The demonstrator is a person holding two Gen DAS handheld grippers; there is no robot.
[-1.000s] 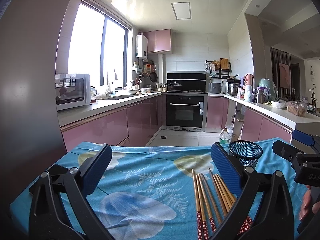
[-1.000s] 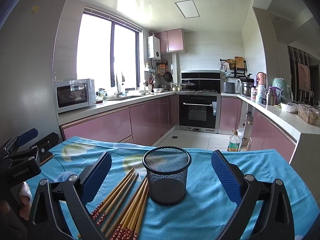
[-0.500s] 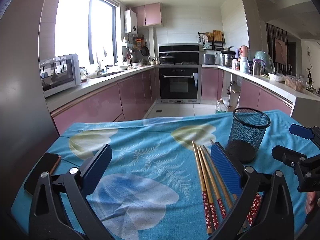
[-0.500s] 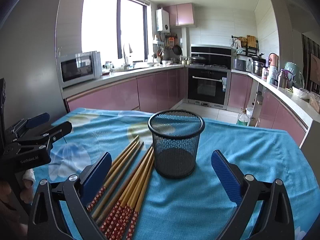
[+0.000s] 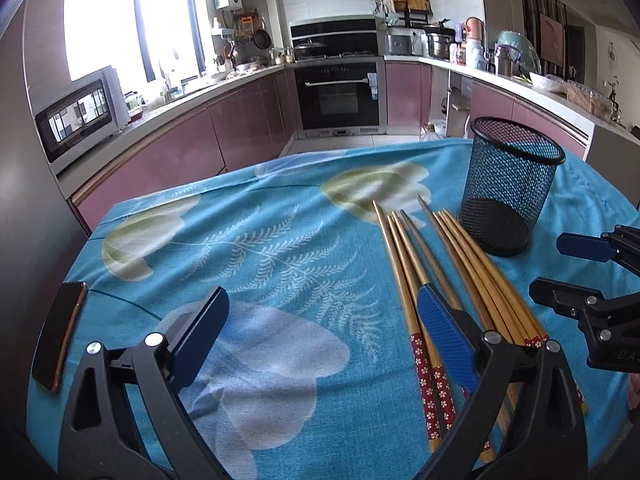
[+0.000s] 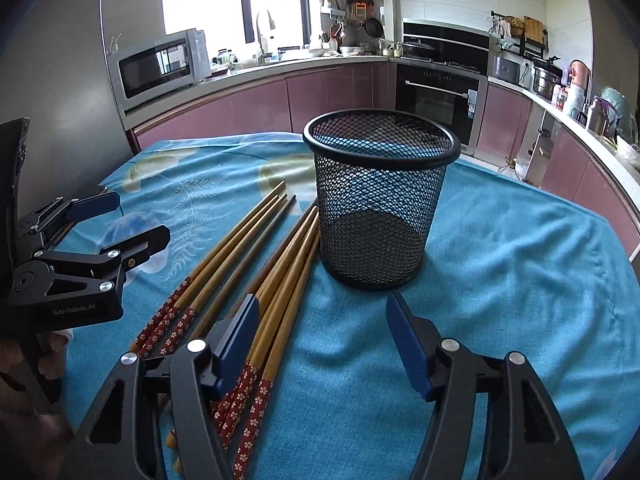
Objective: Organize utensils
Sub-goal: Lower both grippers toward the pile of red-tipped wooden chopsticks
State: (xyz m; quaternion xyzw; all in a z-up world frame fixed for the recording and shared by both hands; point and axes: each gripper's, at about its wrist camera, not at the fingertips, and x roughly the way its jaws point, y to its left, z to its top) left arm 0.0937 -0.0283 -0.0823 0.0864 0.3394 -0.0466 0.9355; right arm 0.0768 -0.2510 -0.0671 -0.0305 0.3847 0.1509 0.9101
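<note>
Black mesh cup [image 6: 380,208] upright on blue-clothed tabletop [image 6: 520,280], nothing inside. Bamboo chopsticks [image 6: 276,264] flat just beside cup, tips near its base. "GenRobot.AI" legible on left hand-held gripper [image 6: 116,220], fingers apart. Right hand-held gripper [image 6: 322,340] fingers apart, gripping nothing.

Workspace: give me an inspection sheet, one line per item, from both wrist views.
Surface: blue floral tablecloth, wrinkled toward the right side.
Job's things: chopsticks lie flat in two loose bunches, red patterned ends nearest the cameras; black mesh cup upright and empty just beside them.
Clutter: phone at the cloth's left edge.
Grippers: left gripper open, empty, above the cloth; right gripper open, empty, facing the cup.
Cables: nothing seen.
Surroundings: kitchen with pink cabinets, microwave, oven.
</note>
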